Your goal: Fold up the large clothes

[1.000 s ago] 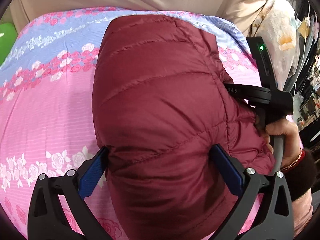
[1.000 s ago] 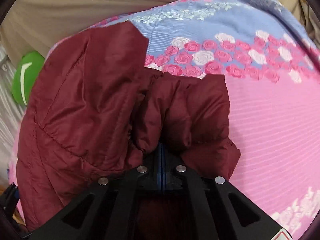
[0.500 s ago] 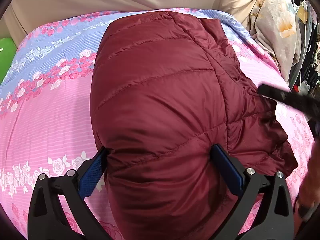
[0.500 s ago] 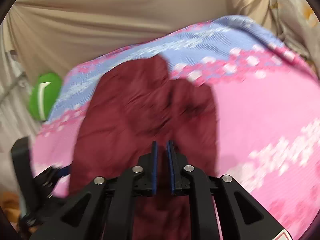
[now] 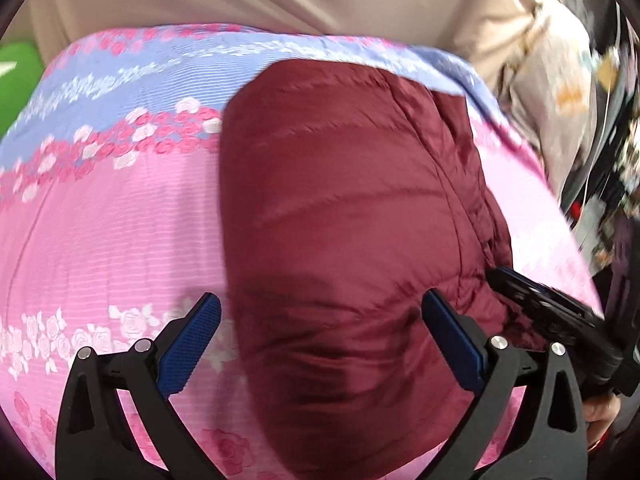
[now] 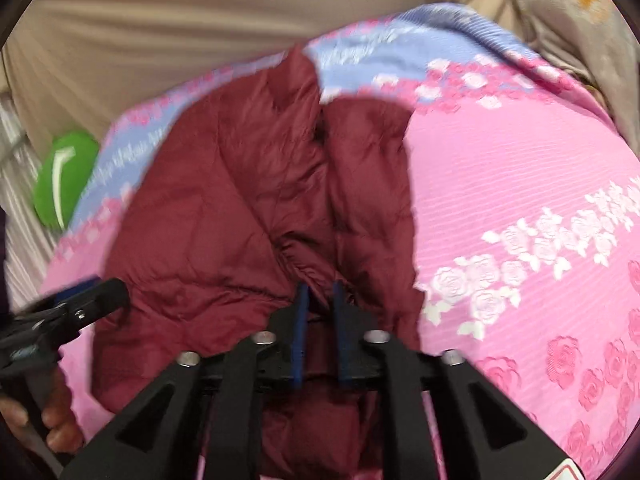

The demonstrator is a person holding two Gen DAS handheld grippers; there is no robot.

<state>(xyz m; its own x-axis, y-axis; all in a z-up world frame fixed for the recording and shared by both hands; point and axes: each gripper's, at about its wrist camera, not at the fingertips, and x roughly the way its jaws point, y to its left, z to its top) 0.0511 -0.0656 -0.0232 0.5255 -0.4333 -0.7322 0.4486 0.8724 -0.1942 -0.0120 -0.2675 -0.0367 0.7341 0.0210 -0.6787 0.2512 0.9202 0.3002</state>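
Floral bedspread (image 5: 120, 240), left gripper (image 5: 320, 344) fingers wide astride maroon jacket (image 5: 340, 220), right gripper (image 6: 319, 320) fingers opening, empty.

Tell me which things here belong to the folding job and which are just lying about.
Belongs to the job:
- maroon jacket, lying on the floral sheet
- left hand-held gripper, open over the jacket
- right hand-held gripper, jaws opening, nothing pinched

Just lying about:
- green object beyond the sheet's edge
- beige cloth behind
- flowered fabric at the side
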